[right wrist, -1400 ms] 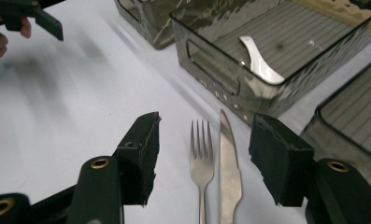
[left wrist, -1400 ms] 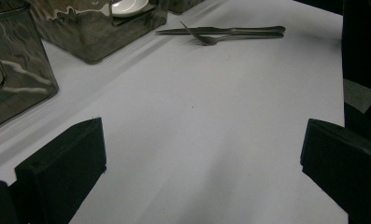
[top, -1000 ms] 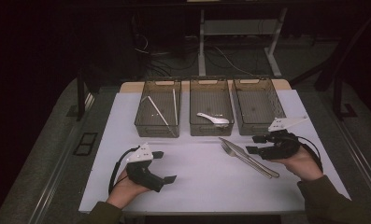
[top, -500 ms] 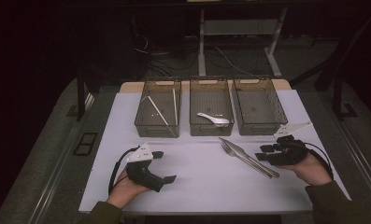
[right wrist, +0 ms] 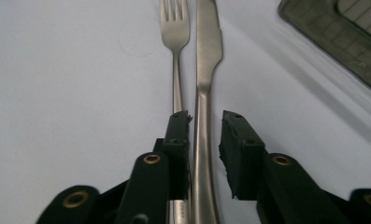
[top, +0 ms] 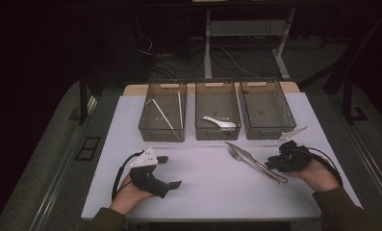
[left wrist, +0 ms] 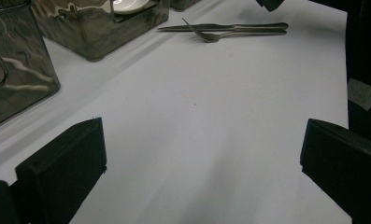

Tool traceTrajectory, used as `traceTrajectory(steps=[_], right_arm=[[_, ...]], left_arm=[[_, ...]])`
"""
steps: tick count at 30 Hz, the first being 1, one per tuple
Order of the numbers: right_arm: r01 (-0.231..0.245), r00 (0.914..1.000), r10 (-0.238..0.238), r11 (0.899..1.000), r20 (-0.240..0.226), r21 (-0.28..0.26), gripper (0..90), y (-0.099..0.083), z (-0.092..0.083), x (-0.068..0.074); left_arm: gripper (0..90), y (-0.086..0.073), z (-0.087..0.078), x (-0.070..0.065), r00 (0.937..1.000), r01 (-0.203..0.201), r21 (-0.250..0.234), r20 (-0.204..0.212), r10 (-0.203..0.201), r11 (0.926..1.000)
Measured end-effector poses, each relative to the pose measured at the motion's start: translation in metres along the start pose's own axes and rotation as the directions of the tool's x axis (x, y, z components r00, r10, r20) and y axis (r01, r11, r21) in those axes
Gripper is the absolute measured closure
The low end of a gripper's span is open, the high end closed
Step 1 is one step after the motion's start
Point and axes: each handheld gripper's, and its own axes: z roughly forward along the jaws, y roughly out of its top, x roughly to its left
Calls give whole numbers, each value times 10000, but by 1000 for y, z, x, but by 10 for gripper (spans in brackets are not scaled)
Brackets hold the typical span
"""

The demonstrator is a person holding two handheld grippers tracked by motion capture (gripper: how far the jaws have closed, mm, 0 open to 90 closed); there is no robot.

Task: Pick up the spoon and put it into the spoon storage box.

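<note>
A steel knife (top: 254, 159) and a steel fork (top: 236, 153) lie side by side on the white table, right of centre. My right gripper (top: 274, 164) sits low at their handle ends. In the right gripper view its jaws have just been closing and straddle the knife handle (right wrist: 203, 140); my right gripper (right wrist: 206, 122) still shows a gap on the right side. The left pad (right wrist: 178, 135) rests over the fork handle, with the fork (right wrist: 174, 28) running ahead. My left gripper (top: 170, 171) lies at the front left, open wide over bare table (left wrist: 202, 154).
Three clear bins stand in a row at the back: the left bin (top: 141, 126) holds white sticks, the middle bin (top: 217, 135) a white spoon (top: 220, 123), the right bin (top: 267, 135) nothing. The table's front edge is just behind both hands.
The right hand has shifted slightly toward the front right, settling at the handle ends of the knife and fork, and its jaws have narrowed. The left hand has stayed put.
</note>
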Motion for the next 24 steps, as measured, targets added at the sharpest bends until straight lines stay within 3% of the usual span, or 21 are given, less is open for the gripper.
traceTrajectory(steps=[9,17,24], right_arm=[[634,9980,-634,9918,-34,1110,768,15,18,-1],[637,9979,-615,9839,-187,1668,764,28,32,-4],[719,9974,-695,9703,-183,2309,770,36,43,-2]], left_arm=[[0,0,0,0,10000,-15,82,-22,15,10000],[0,0,1,0,10000,-25,85,-10,25,10000],[0,0,1,0,10000,-43,60,-9,43,10000]])
